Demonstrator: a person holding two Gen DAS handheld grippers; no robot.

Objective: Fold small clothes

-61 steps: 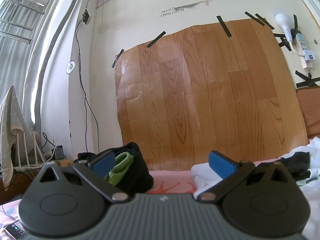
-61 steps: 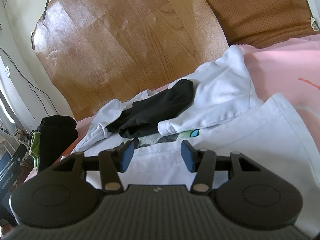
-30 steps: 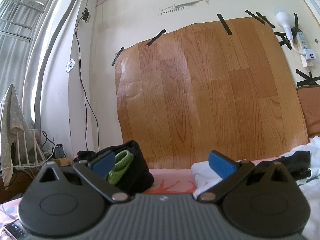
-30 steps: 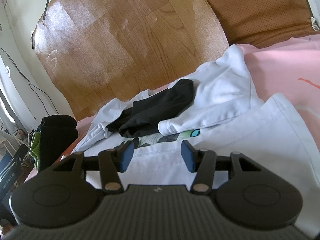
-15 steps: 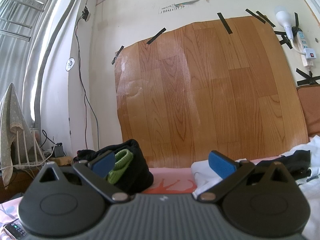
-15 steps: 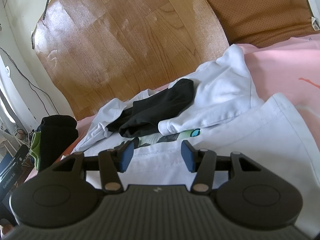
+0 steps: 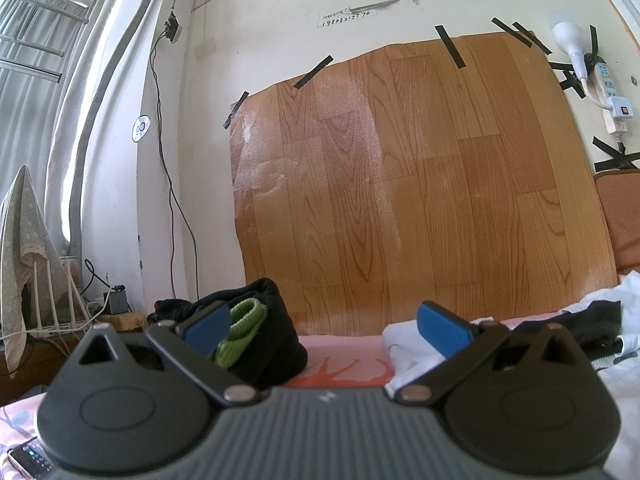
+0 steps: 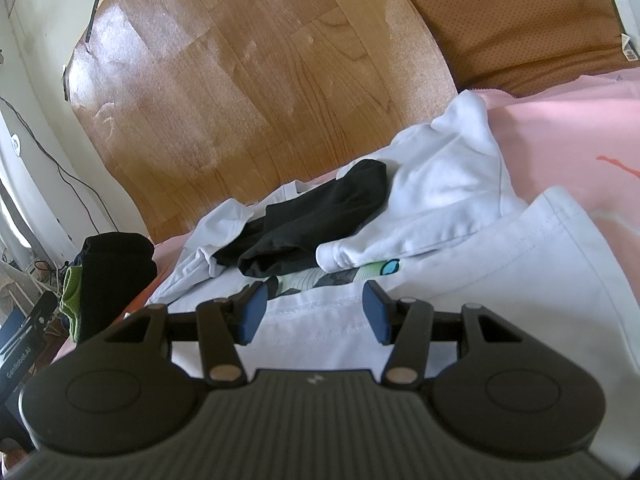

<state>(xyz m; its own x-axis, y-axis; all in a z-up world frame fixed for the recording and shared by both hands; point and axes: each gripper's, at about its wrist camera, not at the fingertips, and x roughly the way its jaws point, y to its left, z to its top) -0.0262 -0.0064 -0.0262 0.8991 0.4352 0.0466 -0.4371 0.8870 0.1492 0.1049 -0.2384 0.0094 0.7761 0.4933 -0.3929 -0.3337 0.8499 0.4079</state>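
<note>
Right hand-held gripper (image 8: 314, 312) is sitting with its blue pads spread apart, nothing between them, tilted down a bit over the bed. Directly under and just ahead of the pads is the hem of a white T-shirt (image 8: 460, 292), and that hem runs pretty much crosswise to where the fingers point, so it's basically lined up for a pinch. A bit further out along the same line there's a printed graphic peeking out, then a crumpled black garment (image 8: 316, 228) lying on top of the shirt, with its long side angling away to the right. Another bunched-up white piece (image 8: 448, 172) sits beyond and to the right of that.

Left hand-held gripper (image 7: 324, 330) is spread even wider, also empty, and pointing level at the wood-grain sheet (image 7: 420, 184) taped to the wall. The white shirt is off to its right, past the right pad. Off to its left, behind the left pad, is a black bundle with a green cuff (image 7: 256, 336), looks like rolled-up stuff already set aside, though I can't say for sure.

So my read: right hand is way nearer the shirt edge. Black piece probably has to come off first before that shirt gets folded flat on the pink bedsheet (image 8: 560, 128).
</note>
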